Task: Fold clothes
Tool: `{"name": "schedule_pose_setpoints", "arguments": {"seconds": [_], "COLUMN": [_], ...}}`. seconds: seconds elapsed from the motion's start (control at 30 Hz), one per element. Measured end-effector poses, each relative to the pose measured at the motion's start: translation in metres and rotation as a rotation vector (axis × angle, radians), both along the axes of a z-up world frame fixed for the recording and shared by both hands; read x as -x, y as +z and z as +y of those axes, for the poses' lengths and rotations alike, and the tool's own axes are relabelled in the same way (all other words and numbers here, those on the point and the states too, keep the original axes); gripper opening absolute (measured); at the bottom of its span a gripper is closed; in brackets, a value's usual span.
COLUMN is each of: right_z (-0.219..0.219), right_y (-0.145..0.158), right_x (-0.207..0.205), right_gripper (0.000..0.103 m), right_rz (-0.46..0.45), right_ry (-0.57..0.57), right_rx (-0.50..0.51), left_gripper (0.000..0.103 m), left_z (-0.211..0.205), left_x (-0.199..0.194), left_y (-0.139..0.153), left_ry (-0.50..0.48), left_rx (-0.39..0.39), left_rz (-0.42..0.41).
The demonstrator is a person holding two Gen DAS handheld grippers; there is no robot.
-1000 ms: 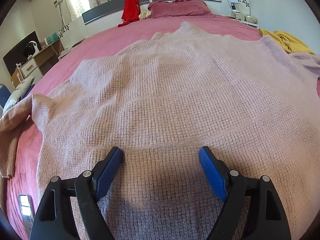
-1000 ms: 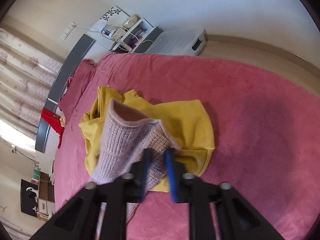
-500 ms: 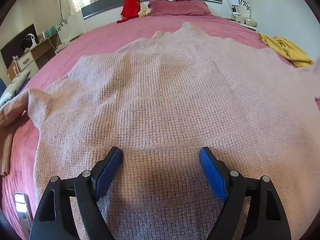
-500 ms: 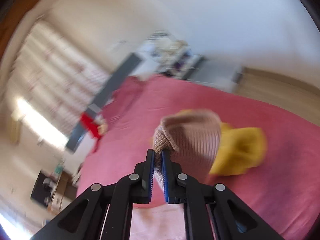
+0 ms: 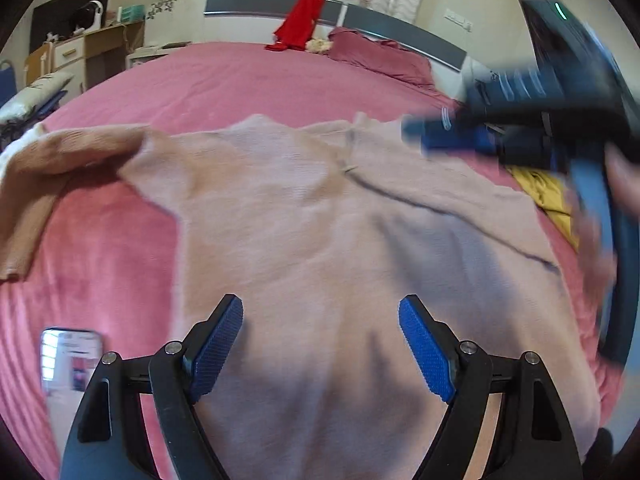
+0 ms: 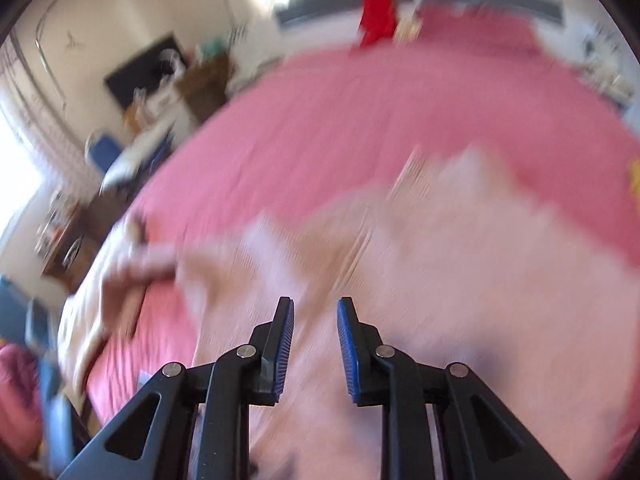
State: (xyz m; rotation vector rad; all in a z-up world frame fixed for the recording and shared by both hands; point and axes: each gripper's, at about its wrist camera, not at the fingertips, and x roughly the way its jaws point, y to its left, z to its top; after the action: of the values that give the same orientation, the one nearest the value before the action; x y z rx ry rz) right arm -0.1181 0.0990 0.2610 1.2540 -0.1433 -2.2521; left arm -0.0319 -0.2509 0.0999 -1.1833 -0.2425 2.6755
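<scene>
A pale pink knit sweater (image 5: 304, 216) lies flat on the pink bed (image 5: 240, 80). Its right sleeve (image 5: 440, 184) is folded slantwise across the body, and the other sleeve (image 5: 52, 160) stretches out to the left. My left gripper (image 5: 320, 304) hovers open over the hem with nothing between its blue pads. In the left wrist view my right gripper (image 5: 452, 136) is a blur at the upper right, held by a hand (image 5: 596, 240). In the right wrist view the right gripper (image 6: 315, 304) has its jaws opening, a narrow gap with nothing in it, above the sweater (image 6: 440, 280).
A phone (image 5: 70, 360) lies on the bed at the lower left. A yellow garment (image 5: 548, 196) sits past the sweater's right side. A red garment (image 5: 298, 24) hangs on the headboard beside a pillow (image 5: 380, 56). A desk and drawers (image 5: 76, 52) stand left of the bed.
The right gripper swung the sleeve from over the yellow garment across onto the sweater's body and let it go. The left gripper pulled back and rose, so the whole sweater shows.
</scene>
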Motion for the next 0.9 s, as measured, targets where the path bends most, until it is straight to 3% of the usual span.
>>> {"name": "schedule_pose_setpoints", "arguments": {"seconds": [0.13, 0.2, 0.3, 0.43, 0.57, 0.7, 0.8, 0.9], "right_z": [0.033, 0.08, 0.148, 0.192, 0.162, 0.085, 0.038, 0.037], "right_y": [-0.006, -0.005, -0.019, -0.043, -0.048, -0.07, -0.089, -0.103], "right_x": [-0.044, -0.059, -0.053, -0.039, -0.028, 0.005, 0.029, 0.026], "right_gripper": [0.022, 0.022, 0.025, 0.025, 0.025, 0.025, 0.025, 0.024], "right_rz": [0.084, 0.139, 0.104, 0.026, -0.079, -0.288, -0.369, -0.437], "right_ry": [-0.039, -0.151, -0.356, -0.405, -0.297, -0.226, -0.322, -0.518], "right_rx": [0.032, -0.007, -0.044, -0.089, 0.226, 0.484, 0.528, 0.608], "left_gripper": [0.082, 0.082, 0.082, 0.082, 0.082, 0.082, 0.082, 0.082], "left_z": [-0.009, -0.004, 0.012, 0.031, 0.036, 0.03, 0.021, 0.017], "left_x": [0.006, 0.014, 0.034, 0.064, 0.06, 0.039, 0.023, 0.013], "left_y": [-0.01, -0.009, -0.003, 0.002, -0.013, -0.033, -0.039, -0.037], "left_ry": [0.031, 0.042, 0.062, 0.088, 0.129, 0.14, 0.14, 0.122], "left_rx": [-0.02, -0.042, -0.052, -0.014, 0.021, 0.045, 0.039, 0.053], "left_rz": [-0.013, -0.015, 0.008, 0.001, -0.036, -0.088, -0.09, -0.066]}}
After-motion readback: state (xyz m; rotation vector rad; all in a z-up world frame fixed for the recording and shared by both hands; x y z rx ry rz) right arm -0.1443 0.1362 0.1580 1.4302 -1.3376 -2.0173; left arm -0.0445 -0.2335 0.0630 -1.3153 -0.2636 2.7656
